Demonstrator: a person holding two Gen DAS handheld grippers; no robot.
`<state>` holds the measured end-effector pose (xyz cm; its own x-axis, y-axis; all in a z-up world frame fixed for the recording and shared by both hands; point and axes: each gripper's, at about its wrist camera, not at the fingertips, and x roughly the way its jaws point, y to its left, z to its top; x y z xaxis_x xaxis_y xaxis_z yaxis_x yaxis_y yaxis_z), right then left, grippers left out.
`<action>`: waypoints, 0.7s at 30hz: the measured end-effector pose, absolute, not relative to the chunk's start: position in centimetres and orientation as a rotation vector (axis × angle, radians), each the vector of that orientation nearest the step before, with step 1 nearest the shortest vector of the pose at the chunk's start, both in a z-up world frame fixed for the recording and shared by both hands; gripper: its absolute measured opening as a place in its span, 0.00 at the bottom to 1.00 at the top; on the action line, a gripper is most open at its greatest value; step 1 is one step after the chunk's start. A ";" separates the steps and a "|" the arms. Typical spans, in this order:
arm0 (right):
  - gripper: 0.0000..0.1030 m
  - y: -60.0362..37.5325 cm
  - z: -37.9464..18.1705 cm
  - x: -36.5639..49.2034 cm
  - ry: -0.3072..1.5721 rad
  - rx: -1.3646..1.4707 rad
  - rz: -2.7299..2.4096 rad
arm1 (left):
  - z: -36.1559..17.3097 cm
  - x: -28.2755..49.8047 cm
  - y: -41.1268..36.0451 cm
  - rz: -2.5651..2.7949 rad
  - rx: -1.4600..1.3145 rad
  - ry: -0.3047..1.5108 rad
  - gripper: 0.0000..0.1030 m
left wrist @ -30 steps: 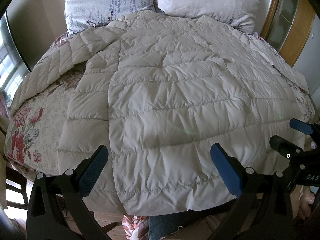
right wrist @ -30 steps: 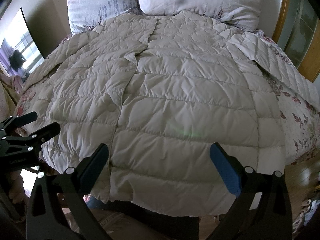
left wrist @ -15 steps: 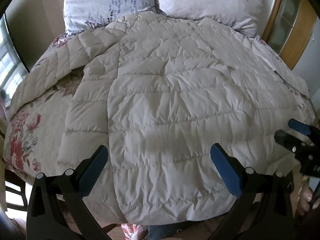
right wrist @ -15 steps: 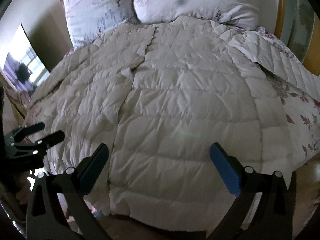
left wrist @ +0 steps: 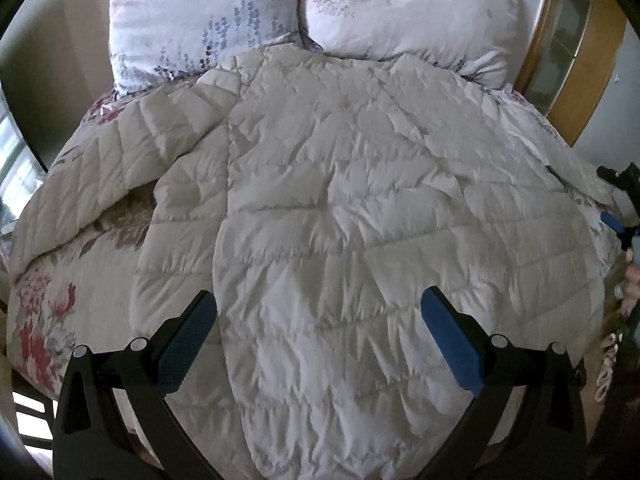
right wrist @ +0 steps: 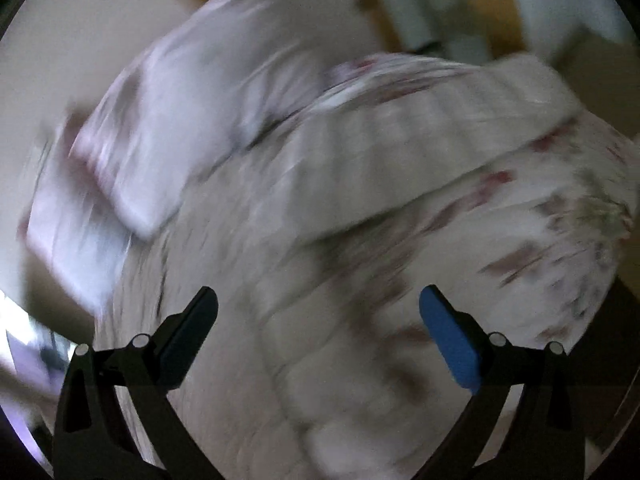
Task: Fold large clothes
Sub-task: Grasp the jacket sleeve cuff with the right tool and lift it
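A large cream quilted down coat (left wrist: 340, 208) lies spread flat on the bed, hem toward me, left sleeve (left wrist: 92, 184) stretched out to the left. My left gripper (left wrist: 318, 320) is open and empty, hovering above the hem. My right gripper (right wrist: 318, 320) is open and empty; its view is motion-blurred, tilted, and shows the coat's right sleeve (right wrist: 400, 148) over the floral bedding. It also shows at the far right edge of the left wrist view (left wrist: 618, 220).
Two floral pillows (left wrist: 200, 20) (left wrist: 412, 12) lean at the head of the bed. Floral bedspread (left wrist: 52, 304) shows at the left. A wooden headboard and cabinet (left wrist: 580, 52) stand at the right. A window (left wrist: 16, 160) is at the left.
My left gripper has moved forward and up over the coat. My right gripper has swung quickly to the right side of the bed, toward the right sleeve, and its view has tilted and blurred.
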<state>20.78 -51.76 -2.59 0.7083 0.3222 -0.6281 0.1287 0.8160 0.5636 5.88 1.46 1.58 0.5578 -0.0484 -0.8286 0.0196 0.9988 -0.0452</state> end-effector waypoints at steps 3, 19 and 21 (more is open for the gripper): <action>0.72 -57.0 -3.1 22.3 0.747 0.735 -0.034 | 1.3 6.7 1.5 -0.048 -0.038 0.983 0.99; 0.24 -70.8 -9.4 26.1 0.680 1.160 -0.299 | 1.5 9.2 3.6 -0.097 -0.236 0.820 0.99; 0.21 -71.0 -9.6 26.6 0.679 1.156 -0.311 | 1.3 9.7 3.9 -0.093 -0.251 0.822 0.99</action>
